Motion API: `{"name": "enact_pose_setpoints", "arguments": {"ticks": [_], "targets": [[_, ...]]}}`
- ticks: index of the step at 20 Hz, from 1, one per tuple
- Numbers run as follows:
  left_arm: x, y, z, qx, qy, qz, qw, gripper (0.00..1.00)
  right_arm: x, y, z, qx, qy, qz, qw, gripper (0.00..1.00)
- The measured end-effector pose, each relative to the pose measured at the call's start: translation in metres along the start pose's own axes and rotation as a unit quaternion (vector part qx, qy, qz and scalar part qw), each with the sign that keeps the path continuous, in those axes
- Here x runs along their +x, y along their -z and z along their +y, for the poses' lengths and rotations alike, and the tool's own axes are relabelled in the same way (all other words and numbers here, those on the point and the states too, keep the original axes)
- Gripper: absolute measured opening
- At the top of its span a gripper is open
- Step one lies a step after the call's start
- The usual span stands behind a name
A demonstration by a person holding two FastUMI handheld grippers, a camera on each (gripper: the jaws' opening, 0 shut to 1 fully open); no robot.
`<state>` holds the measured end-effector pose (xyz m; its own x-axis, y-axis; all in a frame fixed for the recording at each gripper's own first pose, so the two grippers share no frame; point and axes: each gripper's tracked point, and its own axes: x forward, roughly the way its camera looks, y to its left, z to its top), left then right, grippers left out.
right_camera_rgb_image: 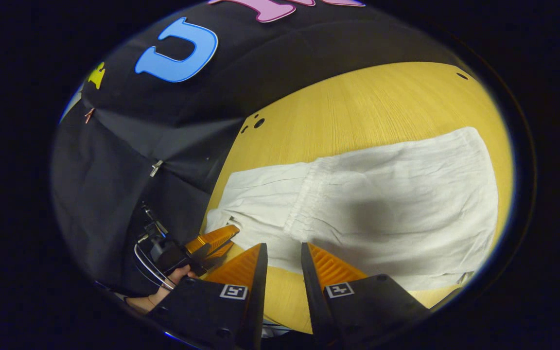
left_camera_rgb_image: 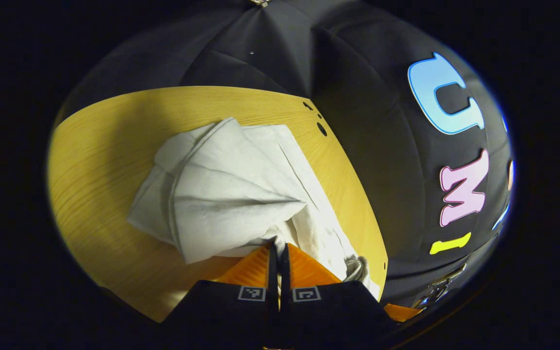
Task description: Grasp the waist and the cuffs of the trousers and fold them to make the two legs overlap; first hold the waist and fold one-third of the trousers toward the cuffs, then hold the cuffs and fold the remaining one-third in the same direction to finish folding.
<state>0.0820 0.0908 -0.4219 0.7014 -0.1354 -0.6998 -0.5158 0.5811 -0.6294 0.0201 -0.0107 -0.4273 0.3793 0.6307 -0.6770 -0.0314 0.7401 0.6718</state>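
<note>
My left gripper [left_camera_rgb_image: 278, 245] is clamped tight on a bunched-up bit of the trousers [left_camera_rgb_image: 231, 189], lifting that fold over the table [left_camera_rgb_image: 95, 146]. My right gripper [right_camera_rgb_image: 282, 248] is released, fingers apart, hanging just off the near edge of the trousers [right_camera_rgb_image: 382, 204], which lie flat there.

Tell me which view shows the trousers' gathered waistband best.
Right gripper view: the waistband runs as a gathered strip across the trousers lying flat on the table. Left gripper view gives bunched, lifted cloth pinched in the left gripper; no clear waistband.
</note>
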Motion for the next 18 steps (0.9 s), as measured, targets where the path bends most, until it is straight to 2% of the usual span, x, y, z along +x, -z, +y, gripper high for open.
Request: {"name": "enact_pose_setpoints", "arguments": {"ticks": [1, 2, 5, 9, 14, 16, 18], "targets": [[0.001, 0.0, 0.001, -0.004, 0.001, 0.0, 1.0, 0.06, -0.003, -0.004, -0.004, 0.009, 0.006, -0.007, 1.0, 0.53], [0.001, -0.001, 0.0, -0.007, 0.002, -0.001, 1.0, 0.06, -0.006, -0.008, -0.012, 0.017, 0.014, -0.014, 1.0, 0.43], [-0.003, -0.004, -0.004, 0.003, 0.008, 0.002, 1.0, 0.06, -0.021, -0.019, -0.047, 0.032, 0.058, -0.036, 0.997, 0.43], [-0.017, -0.024, -0.038, 0.021, 0.047, -0.019, 0.998, 0.05, -0.065, -0.026, -0.101, 0.072, 0.096, -0.076, 0.99, 0.43], [-0.036, -0.034, -0.081, 0.102, 0.073, -0.041, 0.991, 0.06, -0.096, -0.031, -0.146, 0.113, 0.145, -0.116, 0.976, 0.43], [-0.043, -0.035, -0.102, 0.148, 0.087, -0.056, 0.984, 0.05, -0.109, -0.028, -0.164, 0.129, 0.16, -0.13, 0.97, 0.43], [-0.05, -0.029, -0.126, 0.205, 0.105, -0.067, 0.971, 0.05, -0.124, -0.025, -0.183, 0.141, 0.17, -0.142, 0.965, 0.43]]}}
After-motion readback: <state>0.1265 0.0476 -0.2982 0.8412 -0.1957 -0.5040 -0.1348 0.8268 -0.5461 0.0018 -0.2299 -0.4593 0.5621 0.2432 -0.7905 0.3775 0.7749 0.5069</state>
